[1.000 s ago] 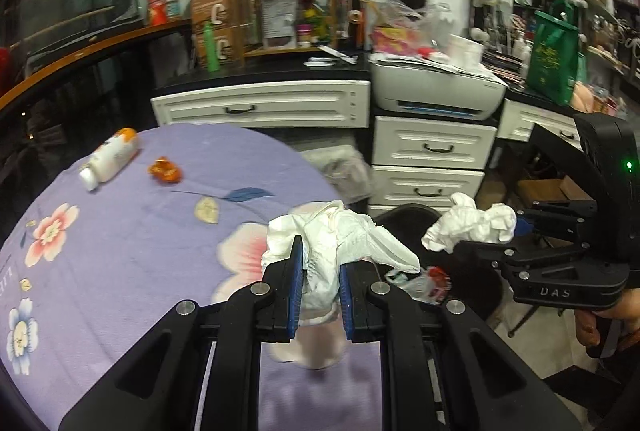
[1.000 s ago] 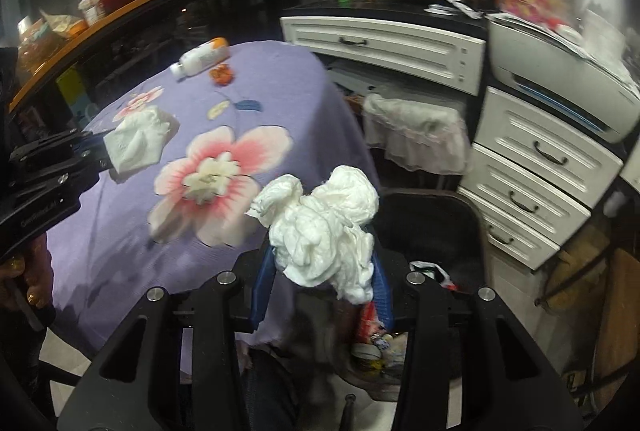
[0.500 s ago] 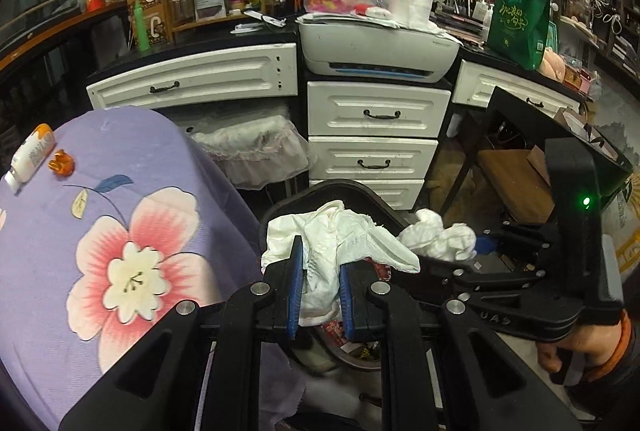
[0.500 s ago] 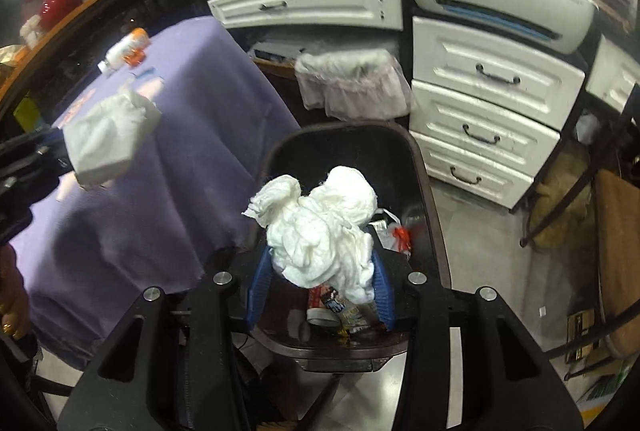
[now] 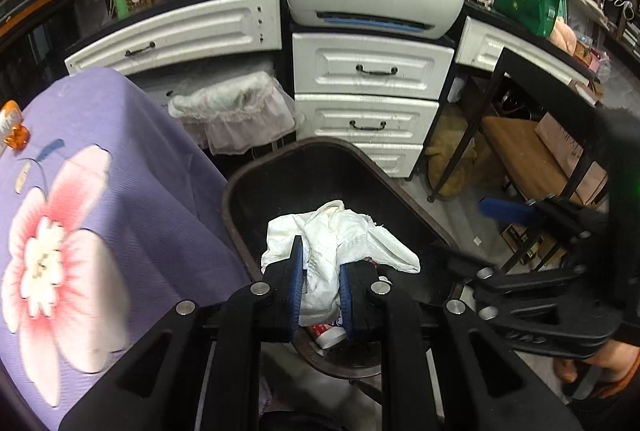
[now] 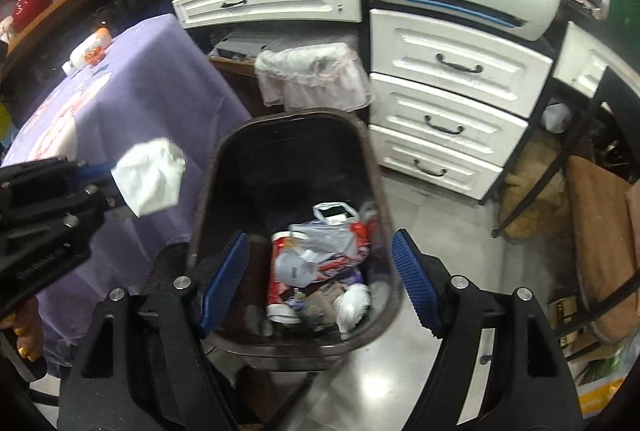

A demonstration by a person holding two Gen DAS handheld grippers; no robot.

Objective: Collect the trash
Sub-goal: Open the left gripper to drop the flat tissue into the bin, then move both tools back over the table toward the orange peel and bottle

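While the left gripper (image 5: 320,295) is clenched on a crumpled white paper tissue (image 5: 340,243), its jaws grasp the wad between the blue ribbed pads (image 5: 297,287), above the near rim of the dark oval plastic trash bin (image 6: 224,167). Seen from the right wrist view, the same tissue (image 6: 150,177) hangs at the left gripper's tip (image 6: 112,179), just beside the bin's left wall and over the edge of the purple floral tablecloth (image 5: 120,191) that covers the table.

The right gripper (image 6: 320,275) hovers over the bin opening, and its jaws have just been opening; they now stand released, wide apart, with nothing between the blue pads (image 6: 226,279). A crumpled white tissue wad (image 6: 354,305) lies inside the bin at the near right, among other rubbish: a red-and-white cup (image 6: 282,279) and a thin plastic bag (image 6: 328,235).

On the tablecloth, far from the bin, a white bottle with an orange cap (image 6: 88,49) lies on its side, touching or just beside a small orange wrapper (image 5: 16,137). Behind the bin stand white drawers with dark handles (image 5: 368,99) and a grey-white printer (image 5: 372,1) on the counter above them
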